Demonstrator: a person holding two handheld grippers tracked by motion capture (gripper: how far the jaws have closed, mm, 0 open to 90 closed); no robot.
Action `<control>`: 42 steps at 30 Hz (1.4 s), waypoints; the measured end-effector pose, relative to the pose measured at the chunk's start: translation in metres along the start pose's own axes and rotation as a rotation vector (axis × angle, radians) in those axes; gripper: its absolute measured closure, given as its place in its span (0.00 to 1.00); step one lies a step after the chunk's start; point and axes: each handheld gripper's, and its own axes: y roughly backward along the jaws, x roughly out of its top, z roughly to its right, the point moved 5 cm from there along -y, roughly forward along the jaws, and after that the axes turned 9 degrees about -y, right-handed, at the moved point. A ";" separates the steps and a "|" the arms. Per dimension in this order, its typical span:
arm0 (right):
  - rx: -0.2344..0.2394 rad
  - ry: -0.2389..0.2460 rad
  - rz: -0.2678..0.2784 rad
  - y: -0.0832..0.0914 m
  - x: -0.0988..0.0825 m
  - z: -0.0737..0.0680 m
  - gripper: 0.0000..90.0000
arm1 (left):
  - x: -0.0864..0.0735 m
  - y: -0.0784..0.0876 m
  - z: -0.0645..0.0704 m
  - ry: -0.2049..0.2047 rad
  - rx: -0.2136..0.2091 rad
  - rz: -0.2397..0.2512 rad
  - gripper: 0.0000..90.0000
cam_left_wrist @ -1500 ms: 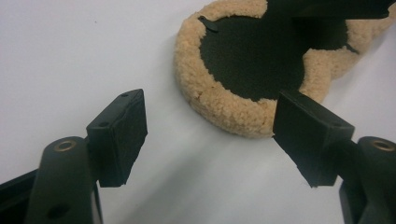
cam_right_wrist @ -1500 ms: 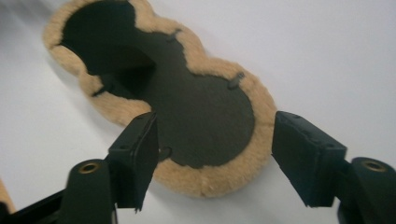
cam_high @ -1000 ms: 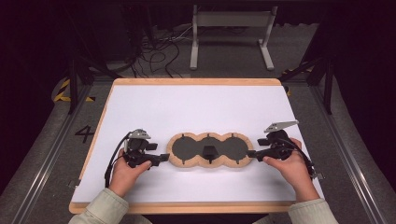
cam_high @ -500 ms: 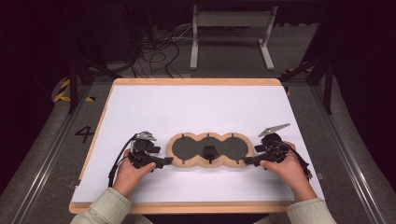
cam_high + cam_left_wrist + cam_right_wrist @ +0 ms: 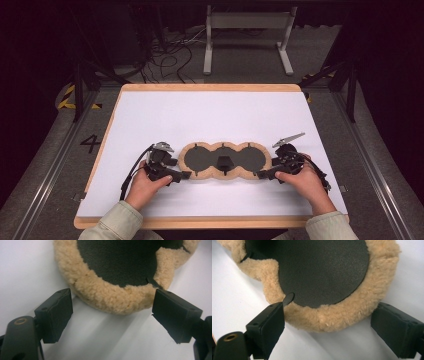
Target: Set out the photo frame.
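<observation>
White table top [image 5: 210, 115] with a light wood rim, standing on a dark floor; cables and a grey metal frame [image 5: 247, 30] lie beyond its far edge. Near the person's side of the table, roughly centred, lies the fleece piece [image 5: 225, 160]: three joined rings of tan pile around dark flat centres, lying flat and running across the table from one hand to the other, with a small dark block [image 5: 223, 162] on the middle disc. Left hand [image 5: 145, 182] comes in from the bottom edge with the left gripper [image 5: 186, 175] at the piece's left end, tips just beside the fleece rim. Right hand [image 5: 305, 182] mirrors it, right gripper [image 5: 261, 175] at the right end. Left gripper view: the jaws stand wide, having just been opening; tan rim [image 5: 112, 298] curves between and just past the pads [image 5: 56, 312], which stand clear of the pile on both sides, white table visible beneath. Right gripper view: jaws likewise wide and just opened further; the rim [image 5: 342, 315] sits between the pads [image 5: 268, 322], one pad close beside a small dark tab [image 5: 288, 298] at the edge of the black disc, the other pad apart from the fleece. Neither gripper grips the piece; it rests on the table.
</observation>
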 end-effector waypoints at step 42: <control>-0.056 -0.114 0.148 0.023 0.002 -0.008 0.68 | 0.006 0.024 -0.007 0.079 0.131 0.099 0.55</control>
